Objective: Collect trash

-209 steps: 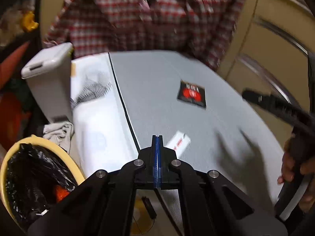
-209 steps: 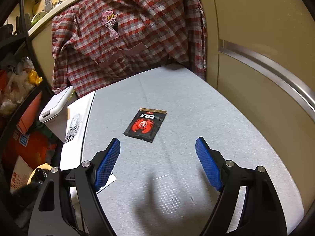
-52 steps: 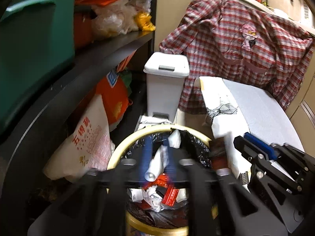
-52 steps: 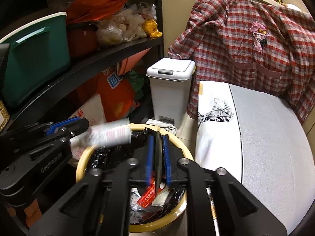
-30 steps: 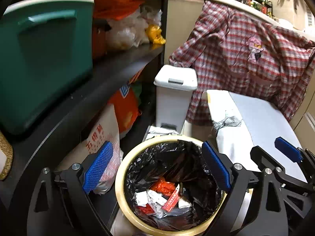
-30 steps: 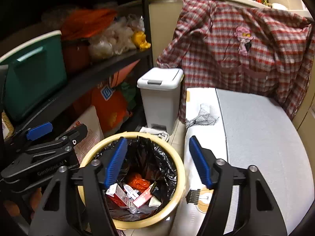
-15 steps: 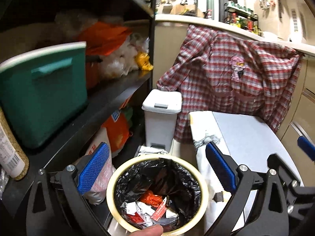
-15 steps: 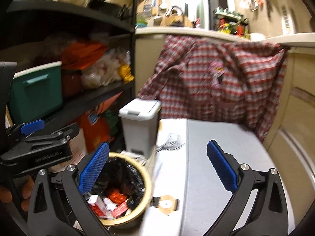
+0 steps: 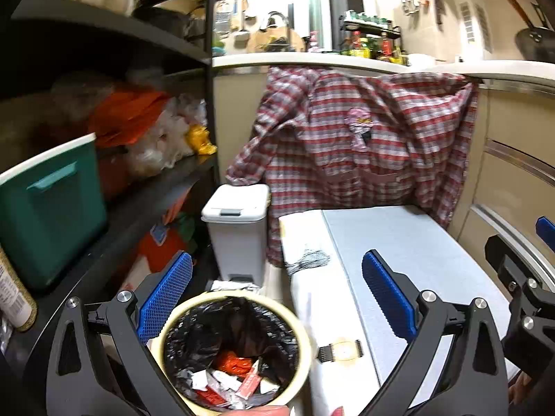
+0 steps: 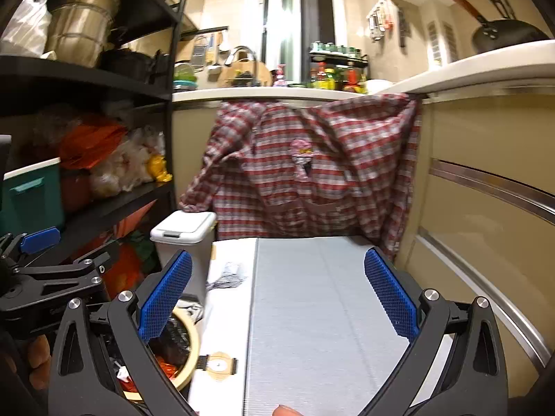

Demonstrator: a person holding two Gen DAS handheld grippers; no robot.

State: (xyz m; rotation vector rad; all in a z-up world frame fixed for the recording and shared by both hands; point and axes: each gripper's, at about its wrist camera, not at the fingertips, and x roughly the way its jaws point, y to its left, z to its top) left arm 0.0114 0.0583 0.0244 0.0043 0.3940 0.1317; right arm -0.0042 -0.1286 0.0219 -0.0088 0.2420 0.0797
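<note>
**Two grippers empty, trash in the bin**

Both sets of jaws stand wide with nothing between them. The left gripper (image 9: 275, 293) looks down over the yellow-rimmed bin (image 9: 305, 343); the right gripper (image 10: 277, 293) faces along the grey table (image 10: 312, 312).

- Trash: wrappers (image 9: 229, 378) lie at the bottom of the black liner (image 9: 208, 326), red and white pieces mixed. In the right view the bin shows only partly, behind the left finger.
- Table top: bare as far as both views show. Only a printed round mark (image 10: 218, 364) sits on the white side panel (image 10: 225, 312); it reads as print, not litter.
- Judgement: task looks done or nearly so. No loose item visible to collect.

Risks from here:
- Views cover the table and bin only. Litter on the floor between the bin and the small white pedal bin (image 9: 237, 228) would be missed; a pale crumpled thing (image 9: 236, 284) lies there, cannot tell what it is.
- Bin stands right beside the table edge. A low swing of the left gripper could clip the rim and tip it.
- The two grippers are close together, so a fast turn risks them knocking.
- Plaid shirt (image 10: 312, 166) hangs at the table's far end; reaching deep could snag it.
</note>
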